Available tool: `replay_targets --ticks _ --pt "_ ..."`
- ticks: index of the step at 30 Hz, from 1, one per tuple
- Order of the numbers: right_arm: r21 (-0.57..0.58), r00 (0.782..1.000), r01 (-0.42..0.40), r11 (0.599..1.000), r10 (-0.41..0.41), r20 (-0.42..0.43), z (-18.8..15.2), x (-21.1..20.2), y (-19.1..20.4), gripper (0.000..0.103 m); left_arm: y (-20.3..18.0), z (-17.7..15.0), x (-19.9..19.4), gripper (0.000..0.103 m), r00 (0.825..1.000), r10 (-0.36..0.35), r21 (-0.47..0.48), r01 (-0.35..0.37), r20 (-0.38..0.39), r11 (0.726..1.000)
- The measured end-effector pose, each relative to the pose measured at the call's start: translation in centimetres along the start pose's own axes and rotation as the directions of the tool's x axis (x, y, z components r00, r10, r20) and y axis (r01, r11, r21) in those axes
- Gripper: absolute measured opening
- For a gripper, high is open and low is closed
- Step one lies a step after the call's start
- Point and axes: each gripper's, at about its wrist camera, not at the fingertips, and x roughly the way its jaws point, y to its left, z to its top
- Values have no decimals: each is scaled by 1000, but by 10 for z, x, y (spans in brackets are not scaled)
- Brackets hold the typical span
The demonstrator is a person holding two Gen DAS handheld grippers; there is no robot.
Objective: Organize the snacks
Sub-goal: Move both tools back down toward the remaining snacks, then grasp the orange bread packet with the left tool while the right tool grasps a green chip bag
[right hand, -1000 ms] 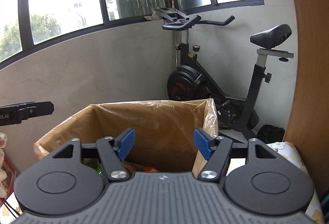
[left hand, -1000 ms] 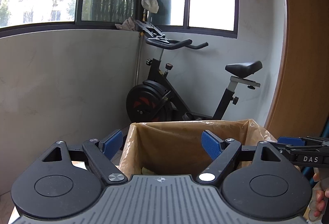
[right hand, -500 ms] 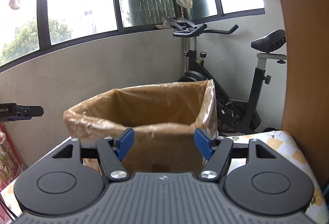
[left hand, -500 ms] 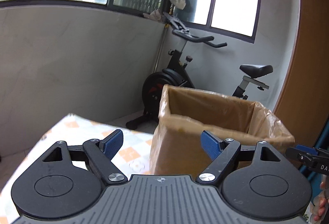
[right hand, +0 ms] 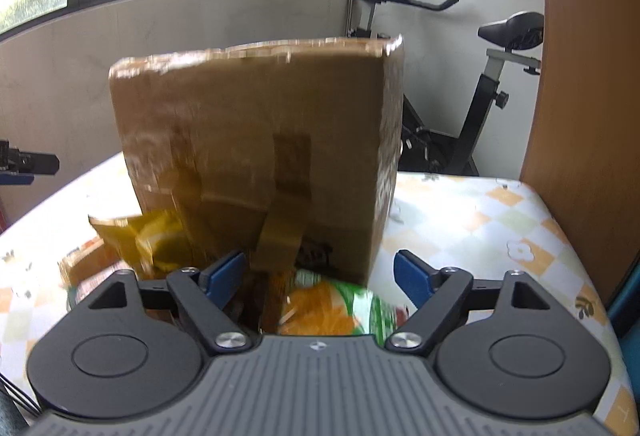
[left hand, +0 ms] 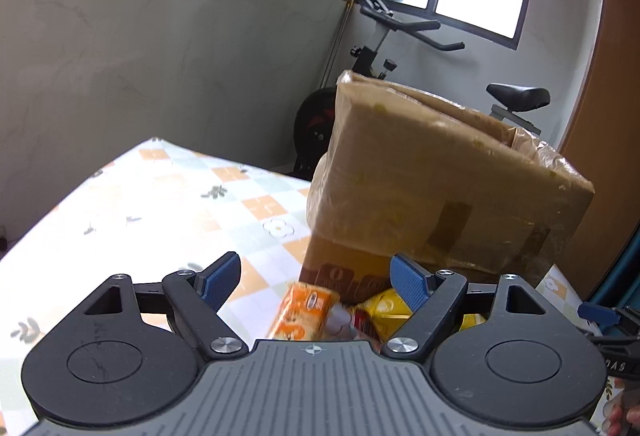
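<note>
A tall cardboard box (left hand: 440,176) (right hand: 260,152) lined with a clear bag stands on the table. Snack packs lie at its foot. In the left wrist view an orange pack (left hand: 302,310) and a yellow pack (left hand: 382,312) show low between the fingers of my left gripper (left hand: 316,278), which is open and holds nothing. In the right wrist view a green and orange bag (right hand: 332,306) lies below my right gripper (right hand: 320,270), whose jaws are opening with nothing pressed between them. A yellow bag (right hand: 140,236) leans at the box's left.
The table wears a checked cloth (left hand: 140,204) (right hand: 500,228). An exercise bike (right hand: 460,84) stands behind it by the grey wall and windows. A wooden panel (right hand: 588,76) rises at the right. The other gripper's tip (right hand: 28,162) shows at the far left.
Both grippers have sunk from above the box's open top to its foot, so the box's inside is out of sight and the snack packs on the table appear. The right jaws have widened.
</note>
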Motion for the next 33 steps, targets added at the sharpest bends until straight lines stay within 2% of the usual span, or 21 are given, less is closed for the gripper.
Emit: replay_targets --ticks 10,14,17,23,27,33 --pt "-86 995 38 996 -45 -88 -28 23 10 95 -1 -26 7 84 998 11 -2 -11 -62 1000" --pt "-124 992 77 989 -89 -95 -34 30 12 95 0 -31 11 84 997 22 -6 -22 -75 1000" --pt "-98 987 104 990 -114 -111 -37 35 6 94 0 -31 13 84 996 29 -5 -29 -84 1000" --pt "-52 991 77 996 -82 -102 -38 33 -3 83 3 -36 20 83 993 38 -2 -38 -109 999" --pt "-53 995 37 998 -42 -95 -38 32 -2 82 9 -33 28 71 991 28 2 -28 -128 1000" --pt "-54 996 16 998 -21 -89 -39 34 1 81 17 -29 47 70 986 33 41 -27 -165 999"
